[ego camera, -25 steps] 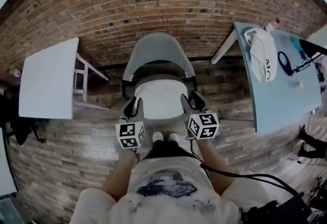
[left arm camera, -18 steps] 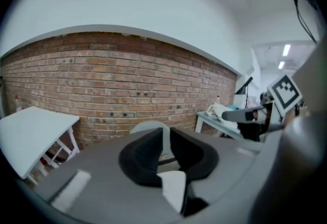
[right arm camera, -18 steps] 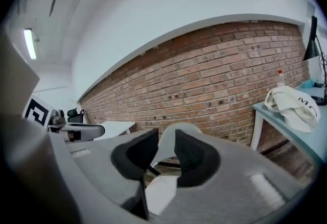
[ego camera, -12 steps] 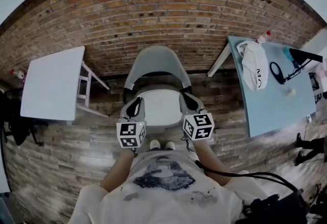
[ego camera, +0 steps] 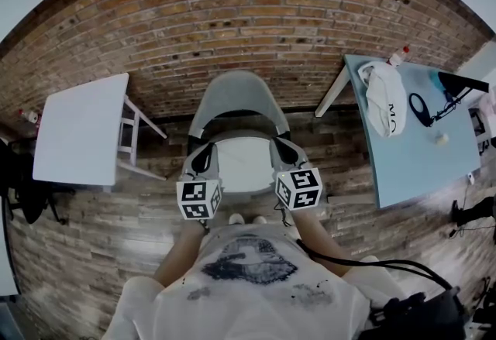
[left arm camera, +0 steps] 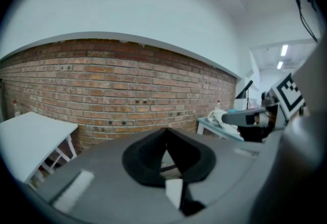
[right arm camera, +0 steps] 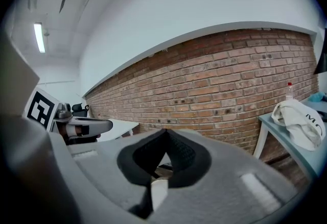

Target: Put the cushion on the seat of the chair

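Cushion (ego camera: 242, 164) looks delivered, so here's the sweep. The brick wall (ego camera: 232, 13) fills the back. A white table (ego camera: 77, 129) sits off to my left and a pale blue table (ego camera: 418, 156) to my right, with a white bag (ego camera: 385, 102) lying on it. Dead ahead is the grey chair (ego camera: 240, 94), and the white cushion lies flat on its seat, square between the dark armrests. I'd call the placing done, with only pulling my hands clear left to do. Now the small stuff. My left gripper (left arm camera: 166, 132) has just been closing, and its jaws now meet tip to tip with nothing between them, only brick and floor showing past. It's the same story on my right gripper (right arm camera: 164, 132): just closed, pads together, empty. From the head view the two flank the cushion, one at each side edge near the front. It lies between and, as I judge it, below them, held by neither, and neither gripper view catches it.
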